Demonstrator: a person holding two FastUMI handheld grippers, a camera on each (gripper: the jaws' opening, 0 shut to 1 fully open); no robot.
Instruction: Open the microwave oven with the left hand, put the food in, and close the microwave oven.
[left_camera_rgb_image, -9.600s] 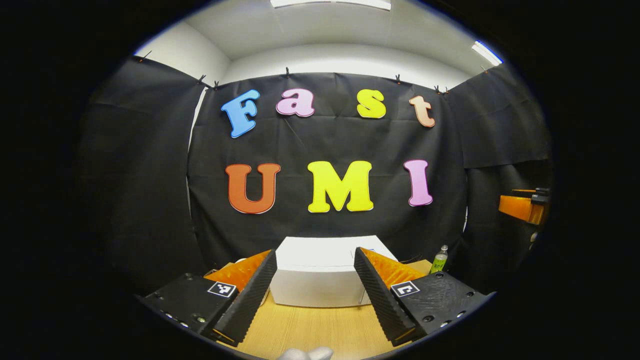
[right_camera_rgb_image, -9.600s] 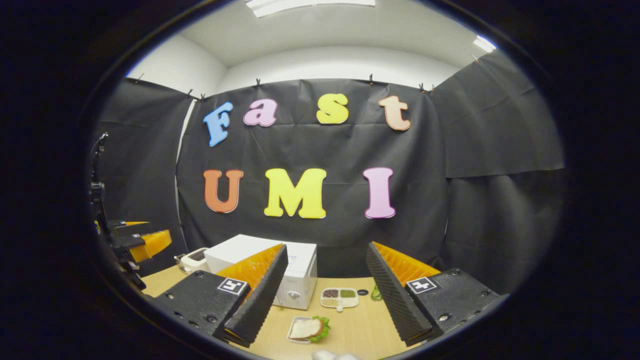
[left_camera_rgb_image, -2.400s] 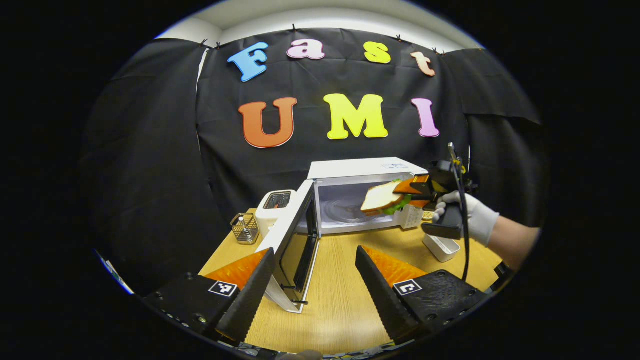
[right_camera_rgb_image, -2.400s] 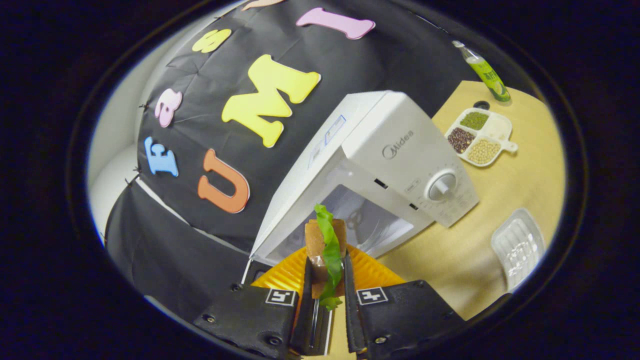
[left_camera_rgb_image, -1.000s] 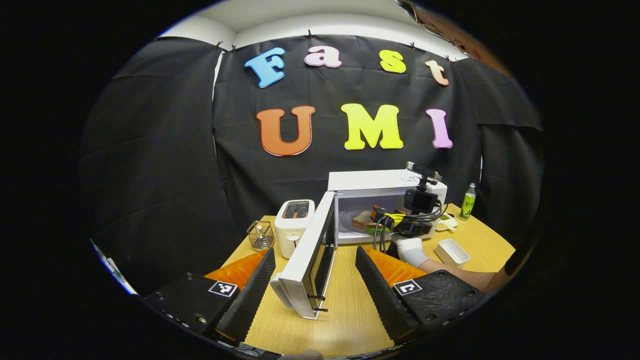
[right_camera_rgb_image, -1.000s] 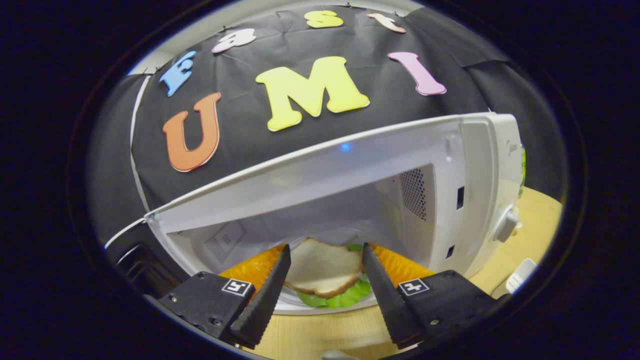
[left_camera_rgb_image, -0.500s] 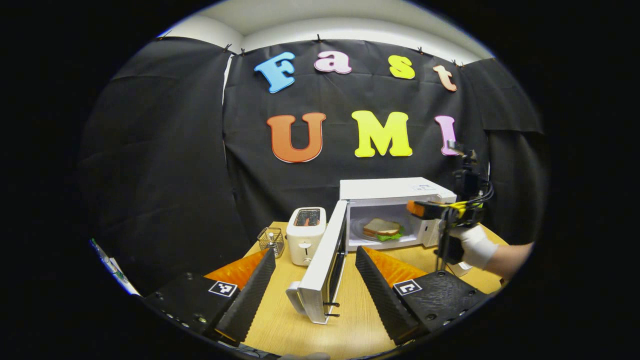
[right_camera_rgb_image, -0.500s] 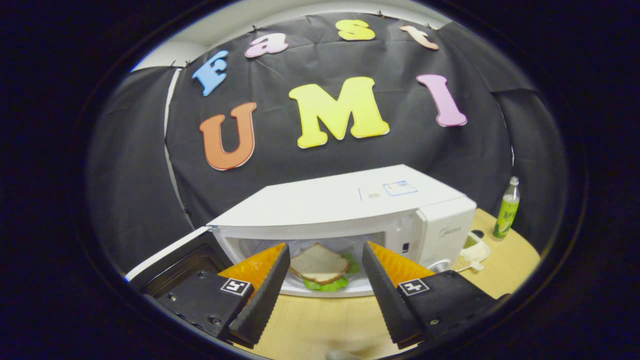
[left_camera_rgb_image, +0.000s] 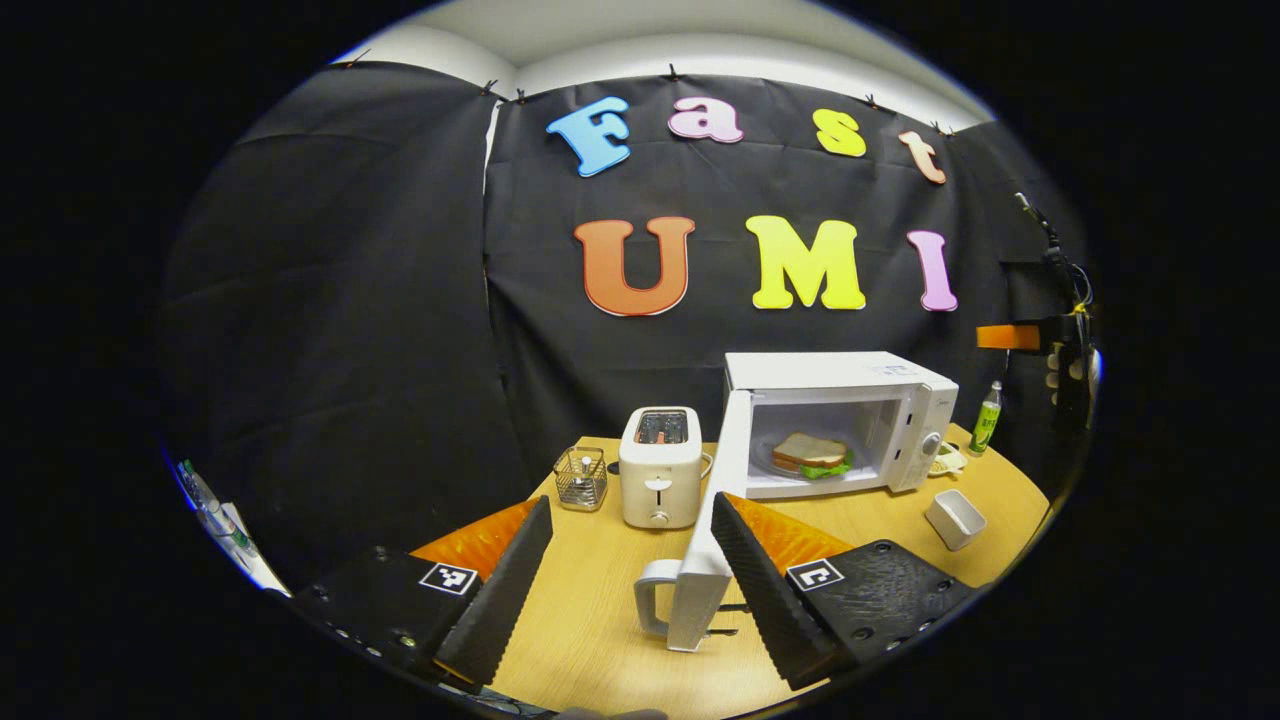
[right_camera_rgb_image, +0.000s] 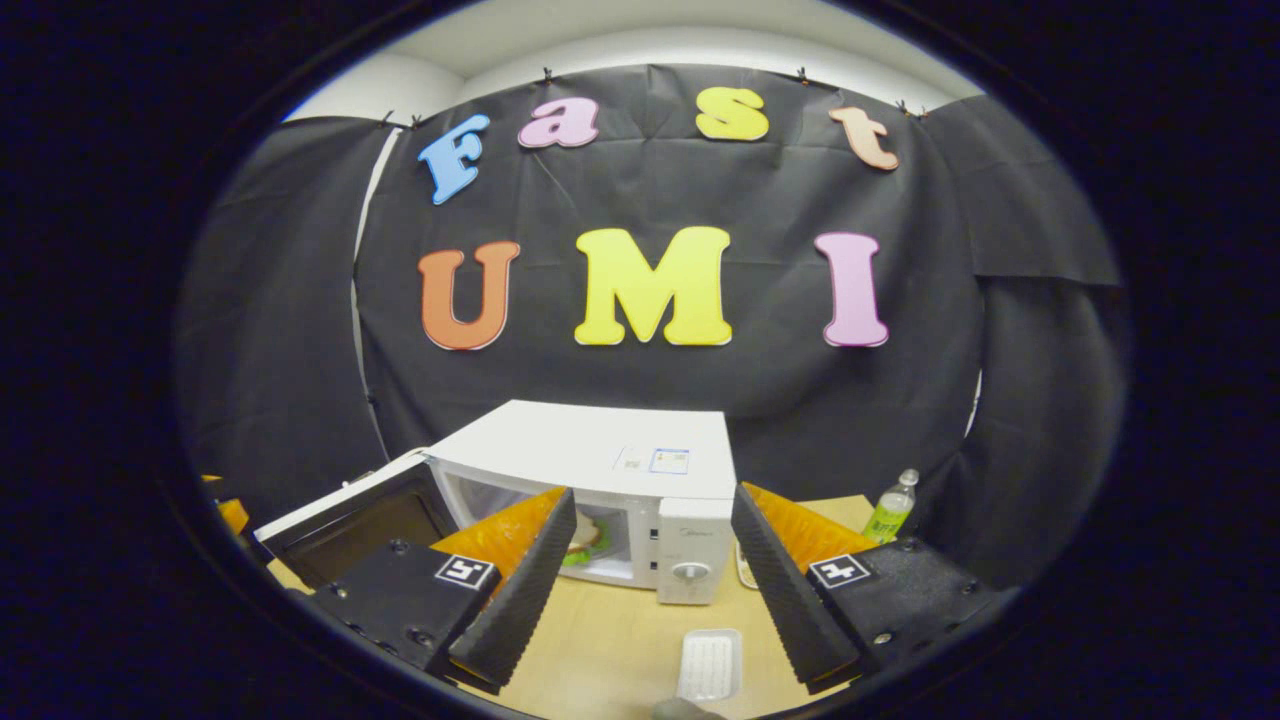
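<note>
The white microwave (left_camera_rgb_image: 880, 385) stands at the back of the table, and its door (left_camera_rgb_image: 712, 545) swings out toward me. A sandwich (left_camera_rgb_image: 808, 453) with lettuce lies on the turntable inside. My left gripper (left_camera_rgb_image: 632, 505) is open low over the table; the door's front edge and handle (left_camera_rgb_image: 652, 602) sit between its fingers, close to the right one, and I cannot tell if they touch. My right gripper (right_camera_rgb_image: 652, 498) is open and empty, back from the microwave (right_camera_rgb_image: 600, 445). Beside its left finger I see a bit of the sandwich (right_camera_rgb_image: 581, 533). It also appears raised at the far right (left_camera_rgb_image: 1008, 337).
A white toaster (left_camera_rgb_image: 659, 480) and a wire basket (left_camera_rgb_image: 582, 478) stand left of the microwave. A small white tray (left_camera_rgb_image: 954, 518), a divided dish of grains (left_camera_rgb_image: 945, 458) and a green bottle (left_camera_rgb_image: 987, 418) are to its right. The tray (right_camera_rgb_image: 708, 664) lies below my right gripper.
My right gripper let go of the sandwich inside the microwave, then pulled back and up to the right. The left gripper view has swung left, so the door edge now sits by its right finger.
</note>
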